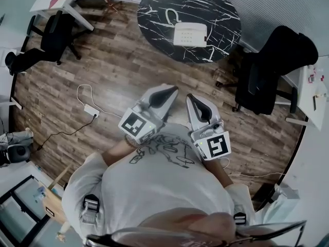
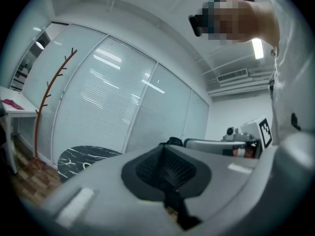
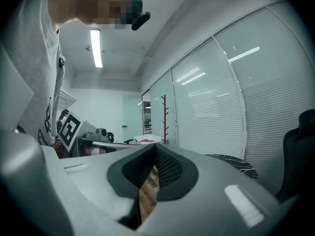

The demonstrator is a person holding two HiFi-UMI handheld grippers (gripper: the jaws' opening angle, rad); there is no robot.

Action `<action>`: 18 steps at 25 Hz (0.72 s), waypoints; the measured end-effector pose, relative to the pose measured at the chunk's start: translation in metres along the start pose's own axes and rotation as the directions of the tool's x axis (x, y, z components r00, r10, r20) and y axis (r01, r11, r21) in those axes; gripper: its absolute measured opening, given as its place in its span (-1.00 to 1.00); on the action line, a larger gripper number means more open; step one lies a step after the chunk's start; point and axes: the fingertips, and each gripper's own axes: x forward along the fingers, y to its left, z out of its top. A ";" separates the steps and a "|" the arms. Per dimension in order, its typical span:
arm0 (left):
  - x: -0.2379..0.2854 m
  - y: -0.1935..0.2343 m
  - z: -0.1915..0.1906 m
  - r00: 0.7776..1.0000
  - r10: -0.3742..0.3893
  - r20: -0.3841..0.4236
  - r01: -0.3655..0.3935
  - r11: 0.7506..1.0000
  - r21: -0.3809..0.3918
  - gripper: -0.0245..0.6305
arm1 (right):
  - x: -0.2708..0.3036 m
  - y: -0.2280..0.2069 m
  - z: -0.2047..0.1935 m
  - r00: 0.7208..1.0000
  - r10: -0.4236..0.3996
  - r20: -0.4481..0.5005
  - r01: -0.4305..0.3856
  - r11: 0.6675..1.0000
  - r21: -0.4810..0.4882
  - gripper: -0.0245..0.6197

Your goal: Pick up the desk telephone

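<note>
The white desk telephone sits with its curled cord on a round black marble table, far ahead at the top of the head view. Both grippers are held close to the person's chest, well short of the table. My left gripper and my right gripper point toward the table, side by side, each shut with nothing between the jaws. In the left gripper view the shut left gripper fills the lower picture, with the table beyond at the left. The right gripper view shows the shut right gripper and the table edge.
A black office chair stands right of the table, another black chair at the far left. A power strip with cable lies on the wooden floor at the left. A red-brown coat stand stands by the blinds.
</note>
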 end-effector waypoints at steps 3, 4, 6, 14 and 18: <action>0.018 0.030 0.008 1.000 -0.009 0.007 0.009 1.000 0.009 -0.92 | 0.031 -0.020 0.006 1.000 0.003 0.003 -0.003 1.000 -0.010 -0.90; 0.024 0.040 0.010 1.000 -0.014 0.005 0.014 1.000 0.011 -0.92 | 0.042 -0.027 0.007 1.000 0.005 0.003 -0.005 1.000 -0.015 -0.90; 0.036 0.062 0.011 1.000 -0.018 -0.012 0.018 1.000 0.010 -0.92 | 0.064 -0.040 0.011 1.000 0.007 0.002 -0.007 1.000 -0.017 -0.90; 0.083 0.145 0.036 0.999 -0.040 -0.018 0.040 0.999 0.005 -0.92 | 0.150 -0.089 0.026 1.000 0.017 -0.005 -0.018 0.999 -0.040 -0.90; 0.104 0.179 0.048 0.999 -0.036 -0.012 0.036 0.999 -0.009 -0.92 | 0.179 -0.114 0.030 1.000 -0.003 -0.012 0.003 0.999 -0.032 -0.90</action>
